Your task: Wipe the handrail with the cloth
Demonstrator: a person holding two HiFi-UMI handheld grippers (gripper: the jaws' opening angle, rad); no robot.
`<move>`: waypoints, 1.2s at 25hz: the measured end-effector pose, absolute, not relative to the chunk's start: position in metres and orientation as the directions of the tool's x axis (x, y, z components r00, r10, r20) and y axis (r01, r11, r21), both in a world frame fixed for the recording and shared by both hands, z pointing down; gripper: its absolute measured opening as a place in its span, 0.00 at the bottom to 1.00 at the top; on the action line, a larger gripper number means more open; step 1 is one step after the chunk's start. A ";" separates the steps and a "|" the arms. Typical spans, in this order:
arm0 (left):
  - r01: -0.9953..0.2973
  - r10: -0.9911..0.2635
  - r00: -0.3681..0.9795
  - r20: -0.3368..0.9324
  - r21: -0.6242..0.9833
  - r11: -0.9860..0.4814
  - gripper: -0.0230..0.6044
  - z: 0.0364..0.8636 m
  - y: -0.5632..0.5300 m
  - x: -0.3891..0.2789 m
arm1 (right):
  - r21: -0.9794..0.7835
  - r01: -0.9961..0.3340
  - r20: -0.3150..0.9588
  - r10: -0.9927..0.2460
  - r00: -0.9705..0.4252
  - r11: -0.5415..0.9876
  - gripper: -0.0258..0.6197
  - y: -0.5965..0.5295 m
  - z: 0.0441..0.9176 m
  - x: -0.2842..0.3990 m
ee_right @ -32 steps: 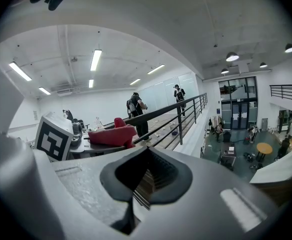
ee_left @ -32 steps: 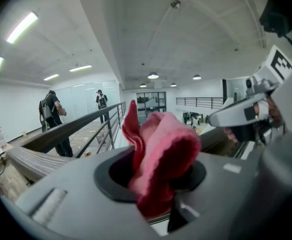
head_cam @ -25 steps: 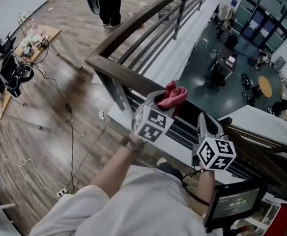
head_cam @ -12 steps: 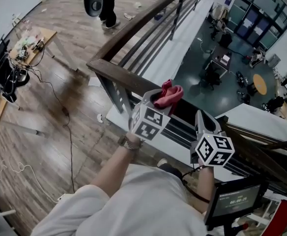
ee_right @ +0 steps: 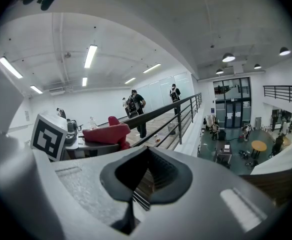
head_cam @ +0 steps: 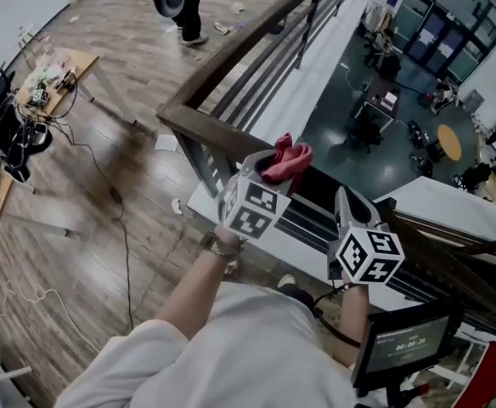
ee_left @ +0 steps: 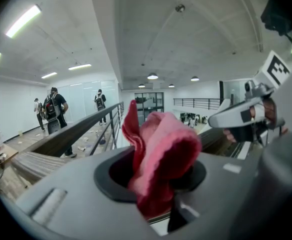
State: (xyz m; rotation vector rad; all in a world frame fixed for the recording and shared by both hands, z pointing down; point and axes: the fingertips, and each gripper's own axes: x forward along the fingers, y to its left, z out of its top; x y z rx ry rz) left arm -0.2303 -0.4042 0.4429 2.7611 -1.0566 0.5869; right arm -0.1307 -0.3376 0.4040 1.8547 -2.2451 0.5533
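Where the cloth is: the pink-red cloth (ee_left: 158, 149) sits pinched between the jaws of the left gripper (head_cam: 272, 168), and a bunched fold of it stands up past the tips.
Left jaws: closed narrow on the cloth, so that only the fabric keeps them apart.
Right jaws: the right gripper (head_cam: 348, 199) has its jaws together with nothing between them. Through the notch of the pads only railing bars are seen.
Handrail: the wooden handrail (head_cam: 205, 130) passes below and ahead of both pairs of jaws. In the left gripper view it runs away to the left of the jaws. I cannot tell if the cloth touches it.
Gripper to gripper: the right gripper is beside the left one, to the right of the left jaws and apart from them. From the right jaws the cloth shows ahead and to the left.
Beyond the jaws: past the railing lies a lower floor with desks (head_cam: 384, 109), far below.
People: persons with backpacks (ee_left: 53, 109) stand on the wooden walkway, far ahead and to the left of the left jaws.
Behind the right jaws: a small screen (head_cam: 405, 347) near the body of the person.
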 end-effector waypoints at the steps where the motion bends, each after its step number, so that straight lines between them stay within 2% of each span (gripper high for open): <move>1: -0.667 -0.617 0.678 0.400 -0.019 -0.745 0.29 0.443 -0.406 -0.234 | -0.171 -0.973 0.367 -0.907 -0.208 0.153 0.04 -0.339 0.404 -0.132; 30: -0.687 -0.637 0.661 0.396 -0.023 -0.727 0.29 0.440 -0.450 -0.314 | -0.153 -0.983 0.411 -0.898 -0.156 0.101 0.04 -0.361 0.415 -0.165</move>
